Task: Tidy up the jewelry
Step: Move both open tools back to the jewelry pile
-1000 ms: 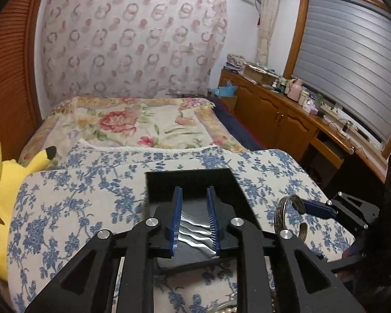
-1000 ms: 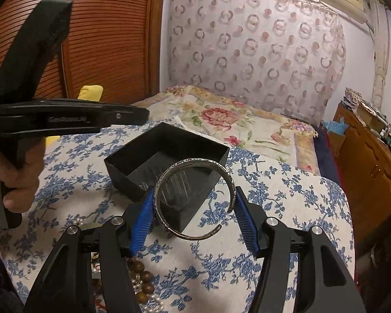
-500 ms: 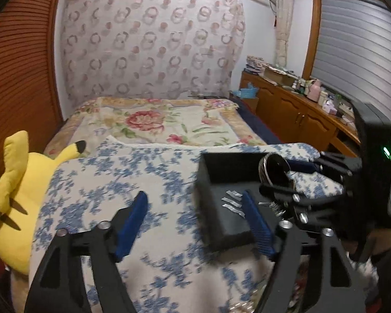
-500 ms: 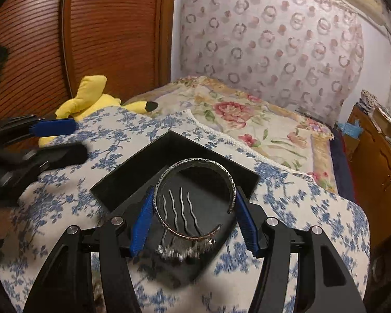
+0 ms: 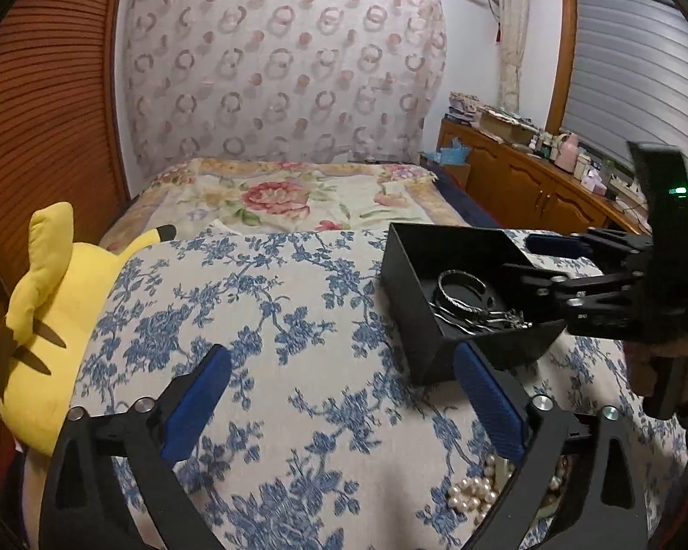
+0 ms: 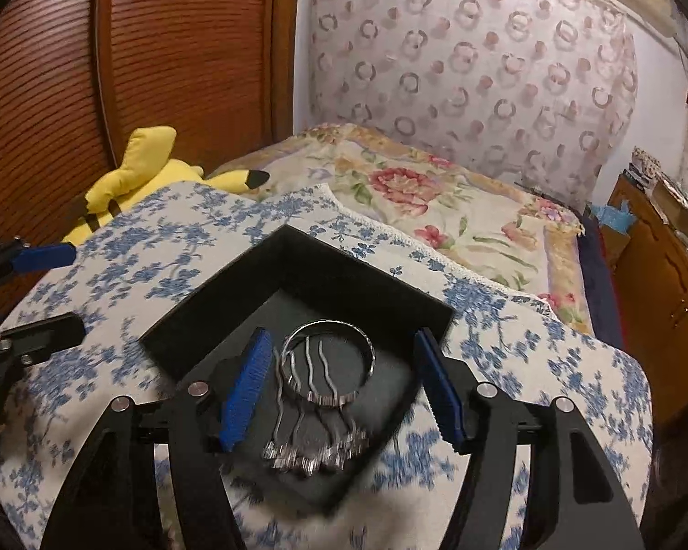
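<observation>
Both fingers [image 6: 429, 392] pairs are opening, empty; one bangle [image 6: 328, 360] and four hairpins [image 6: 314, 417] lie in one box [image 6: 234, 316].

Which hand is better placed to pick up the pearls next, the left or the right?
Left. The pearls lie just below the left gripper, whose jaws are opening and empty. The right gripper is over the black box, its jaws opening around the bangle.
</observation>
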`<action>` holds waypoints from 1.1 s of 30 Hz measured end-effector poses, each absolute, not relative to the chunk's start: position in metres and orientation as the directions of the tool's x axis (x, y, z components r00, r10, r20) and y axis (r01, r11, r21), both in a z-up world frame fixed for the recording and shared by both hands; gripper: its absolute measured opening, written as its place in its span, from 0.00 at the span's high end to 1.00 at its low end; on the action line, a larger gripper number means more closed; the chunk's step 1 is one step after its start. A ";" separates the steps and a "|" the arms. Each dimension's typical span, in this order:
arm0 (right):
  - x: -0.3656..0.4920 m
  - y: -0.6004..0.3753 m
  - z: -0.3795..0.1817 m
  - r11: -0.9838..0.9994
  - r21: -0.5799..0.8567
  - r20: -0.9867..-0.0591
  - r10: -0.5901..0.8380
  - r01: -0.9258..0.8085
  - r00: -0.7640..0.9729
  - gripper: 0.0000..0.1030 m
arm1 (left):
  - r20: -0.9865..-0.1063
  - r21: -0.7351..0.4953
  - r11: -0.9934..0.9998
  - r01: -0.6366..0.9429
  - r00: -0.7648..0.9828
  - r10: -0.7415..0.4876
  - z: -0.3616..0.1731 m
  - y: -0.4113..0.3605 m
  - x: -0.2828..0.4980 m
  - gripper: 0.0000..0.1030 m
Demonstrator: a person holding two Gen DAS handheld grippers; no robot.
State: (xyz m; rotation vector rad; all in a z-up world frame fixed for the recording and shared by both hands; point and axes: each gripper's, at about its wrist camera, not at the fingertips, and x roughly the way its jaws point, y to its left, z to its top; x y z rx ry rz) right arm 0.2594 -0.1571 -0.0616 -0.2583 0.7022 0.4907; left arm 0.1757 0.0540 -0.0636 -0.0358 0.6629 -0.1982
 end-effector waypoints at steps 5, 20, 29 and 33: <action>0.208 -0.183 -0.053 0.858 -0.021 -0.639 0.384 -0.514 0.666 0.35 | -0.605 -0.100 0.971 0.216 0.762 -0.232 -0.070 0.041 0.151 0.07; 0.119 -0.230 -0.095 0.867 0.036 -0.688 0.383 -0.498 0.616 0.43 | -0.650 -0.081 0.918 0.388 0.678 -0.344 -0.082 -0.019 0.109 0.07; 0.108 -0.233 -0.114 0.876 -0.003 -0.718 0.333 -0.482 0.611 0.43 | -0.693 -0.072 0.897 0.436 0.625 -0.359 -0.092 -0.043 0.110 0.07; 0.107 -0.233 -0.115 0.874 0.007 -0.717 0.343 -0.486 0.607 0.43 | -0.713 -0.064 0.897 0.438 0.609 -0.348 -0.097 -0.050 0.114 0.08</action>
